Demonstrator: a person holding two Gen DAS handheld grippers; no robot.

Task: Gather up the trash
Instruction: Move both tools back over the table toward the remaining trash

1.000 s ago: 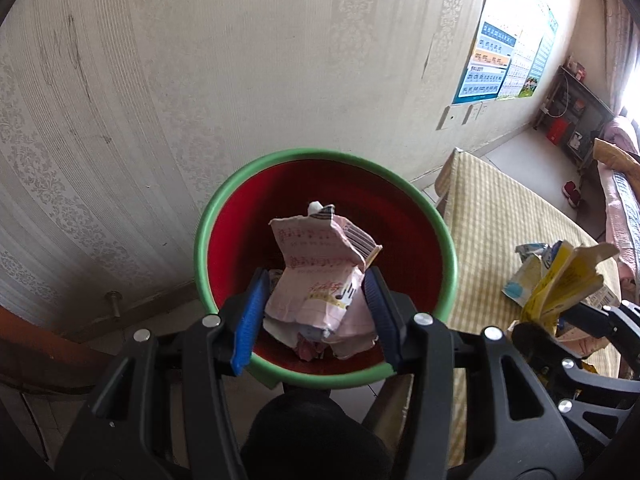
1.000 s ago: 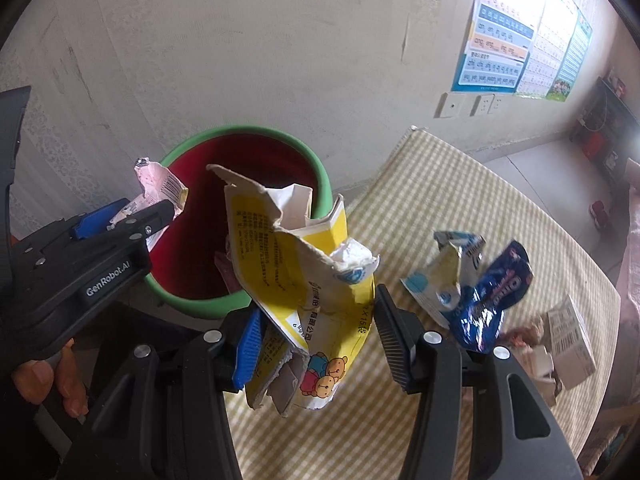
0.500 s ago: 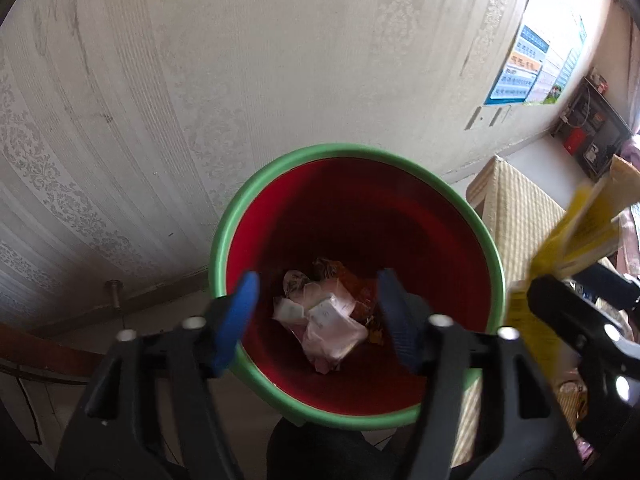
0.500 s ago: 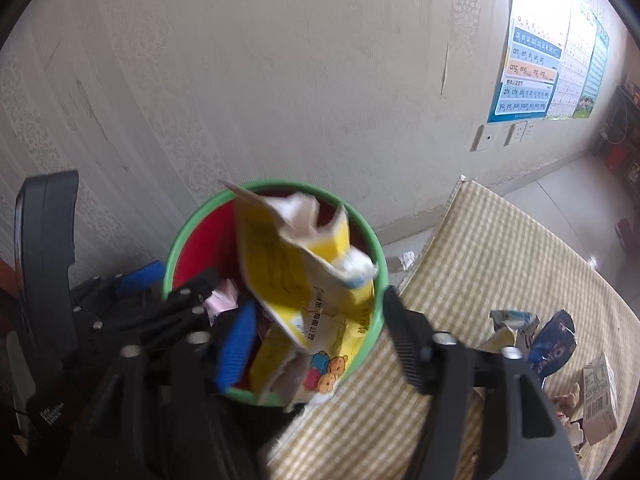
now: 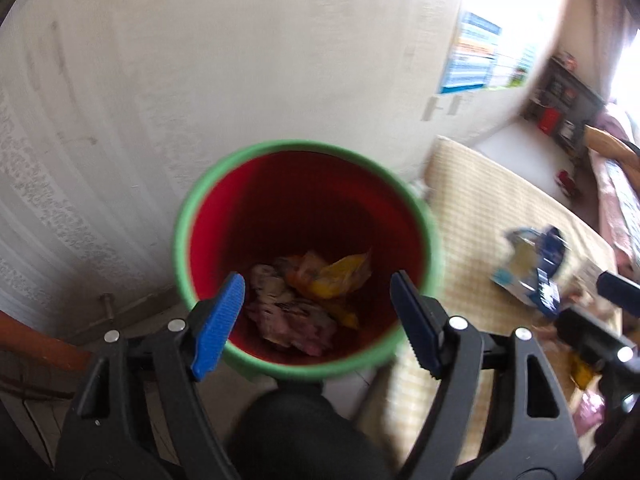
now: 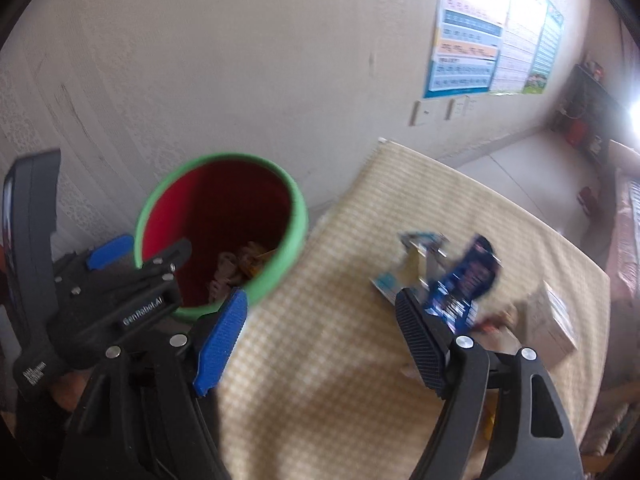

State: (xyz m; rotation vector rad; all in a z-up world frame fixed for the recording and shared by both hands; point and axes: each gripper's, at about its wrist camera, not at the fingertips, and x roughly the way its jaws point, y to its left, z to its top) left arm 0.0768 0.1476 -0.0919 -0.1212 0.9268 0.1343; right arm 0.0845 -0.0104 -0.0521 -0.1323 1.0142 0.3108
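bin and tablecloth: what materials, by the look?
Bin: likely moulded plastic, with a smooth green rim and a glossy red inner wall that catches light. Tablecloth: probably woven fabric or vinyl, yellow-and-white check, matte; blur hides the texture.

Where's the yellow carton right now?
The yellow carton lies at the bottom of the red bin, on the right of the trash pile beside a pink wrapper, seen in the left wrist view.

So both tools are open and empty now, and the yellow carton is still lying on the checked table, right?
Not quite. Both the left tool and the right tool are open and empty, but the yellow carton lies inside the red bin, not on the checked table. The left wrist view shows it.
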